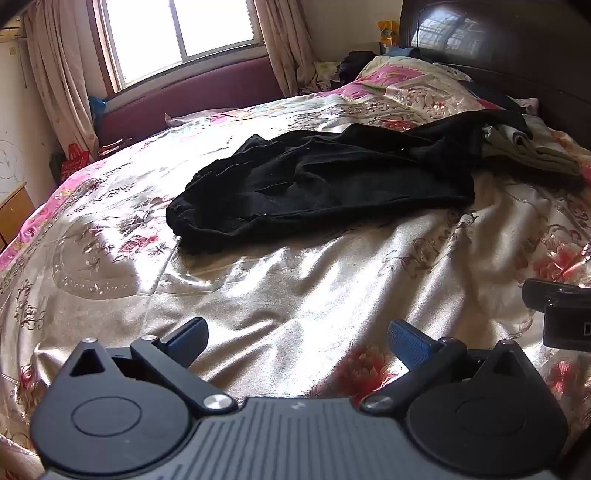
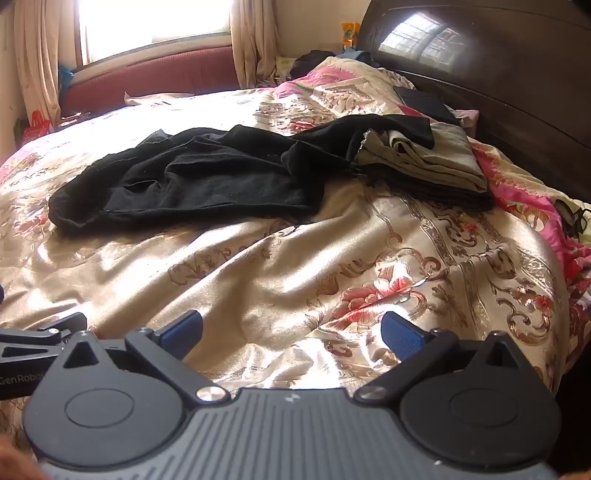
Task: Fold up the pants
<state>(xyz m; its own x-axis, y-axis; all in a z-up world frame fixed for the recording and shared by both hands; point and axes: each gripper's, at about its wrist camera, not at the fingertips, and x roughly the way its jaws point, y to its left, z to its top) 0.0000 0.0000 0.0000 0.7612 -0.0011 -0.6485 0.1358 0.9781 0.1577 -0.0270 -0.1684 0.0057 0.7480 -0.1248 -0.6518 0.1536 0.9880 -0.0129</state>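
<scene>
1. Hovering over the bed: left hand-held gripper at the bottom of the left wrist view, jaws spread wide, only bedspread showing between the blue pads.
2. Right hand-held gripper is the same in its own view: jaws wide apart, nothing held. Both tilt down toward the bed.
3. Black pants lie crumpled on the floral satin bedspread, mid-frame in the left wrist view and centre-left in the right wrist view. Well apart from both grippers, neither touching them.
4. One end of the pants runs toward the upper right and drapes over a folded stack of beige-grey clothes; a dark folded layer sits under that stack.
5. Dark wooden headboard fills the upper right; window with curtains sits upper left, maroon padded bench below it.
6. The right gripper's black body shows at the right edge of the left wrist view.
</scene>
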